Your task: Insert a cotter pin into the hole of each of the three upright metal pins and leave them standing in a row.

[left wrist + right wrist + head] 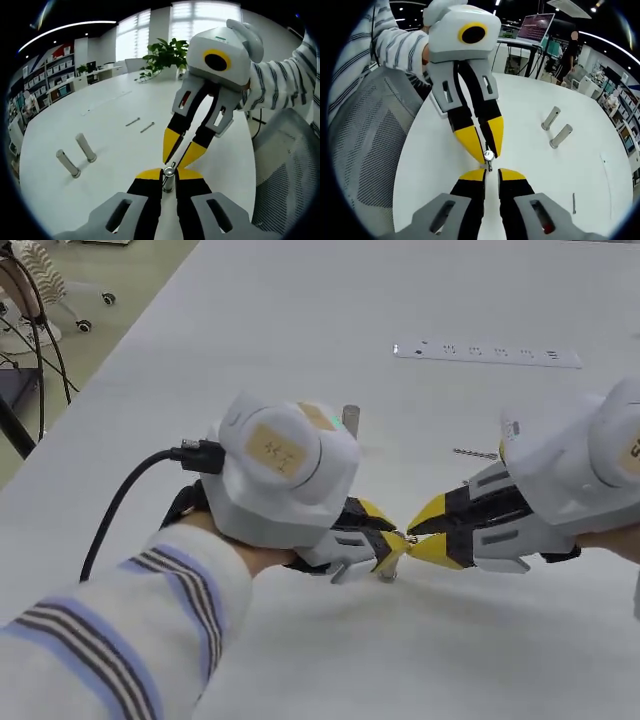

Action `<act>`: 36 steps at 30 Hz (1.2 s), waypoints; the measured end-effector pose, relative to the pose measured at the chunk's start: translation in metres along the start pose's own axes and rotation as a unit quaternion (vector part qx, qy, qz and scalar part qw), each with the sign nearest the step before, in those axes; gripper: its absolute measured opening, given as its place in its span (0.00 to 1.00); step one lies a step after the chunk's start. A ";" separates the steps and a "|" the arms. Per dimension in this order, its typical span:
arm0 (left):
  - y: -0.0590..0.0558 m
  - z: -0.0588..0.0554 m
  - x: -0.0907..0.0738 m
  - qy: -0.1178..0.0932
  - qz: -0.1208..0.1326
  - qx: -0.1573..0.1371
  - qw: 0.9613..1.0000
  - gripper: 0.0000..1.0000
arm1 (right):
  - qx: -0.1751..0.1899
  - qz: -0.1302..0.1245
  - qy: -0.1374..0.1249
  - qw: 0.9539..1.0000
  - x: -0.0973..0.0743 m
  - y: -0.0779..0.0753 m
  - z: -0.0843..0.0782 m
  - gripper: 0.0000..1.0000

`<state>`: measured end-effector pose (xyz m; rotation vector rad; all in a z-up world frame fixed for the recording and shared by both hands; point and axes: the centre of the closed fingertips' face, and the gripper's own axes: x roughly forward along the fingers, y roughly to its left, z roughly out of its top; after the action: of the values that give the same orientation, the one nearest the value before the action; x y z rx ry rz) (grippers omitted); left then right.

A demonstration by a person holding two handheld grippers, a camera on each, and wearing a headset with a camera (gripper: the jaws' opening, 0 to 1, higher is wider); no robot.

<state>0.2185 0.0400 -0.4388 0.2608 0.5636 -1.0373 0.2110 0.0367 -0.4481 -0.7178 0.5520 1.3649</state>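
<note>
The left gripper view gave the clearest sight of the work. There the left gripper (169, 175) was clamped on an upright metal pin (169, 181), one jaw at each side of it, with the pin's top just above the yellow tips. The right gripper (179, 153) came in from above, and its jaws ran together to a narrow point right at the top of that pin.

In the head view the two grippers met tip to tip near the middle of the white table (300, 300). A thin bright piece, which looked like a cotter pin (409, 533), sat pinched between the tips of the right gripper. It was too small to tell if it was already in the hole.

The big body of the left gripper stood in the way in the head view, so most of the held pin was hidden and one standing pin (350, 420) showed behind it. The left gripper view showed the two other pins (86, 147) upright and near each other, well apart from the held one. It showed also two loose cotter pins (139, 124) lying farther off.

A power strip (487, 354) lay at the far side of the table in the head view. A mesh chair (365, 150) stood beside the table in the right gripper view.
</note>
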 end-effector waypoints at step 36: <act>0.003 -0.007 -0.004 0.019 0.015 0.027 0.999 0.20 | 0.026 -0.013 -0.018 0.999 -0.002 0.002 0.003 0.02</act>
<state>0.2167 0.0478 -0.4427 0.3364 0.5637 -1.0223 0.2091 0.0380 -0.4449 -0.6547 0.5454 1.3331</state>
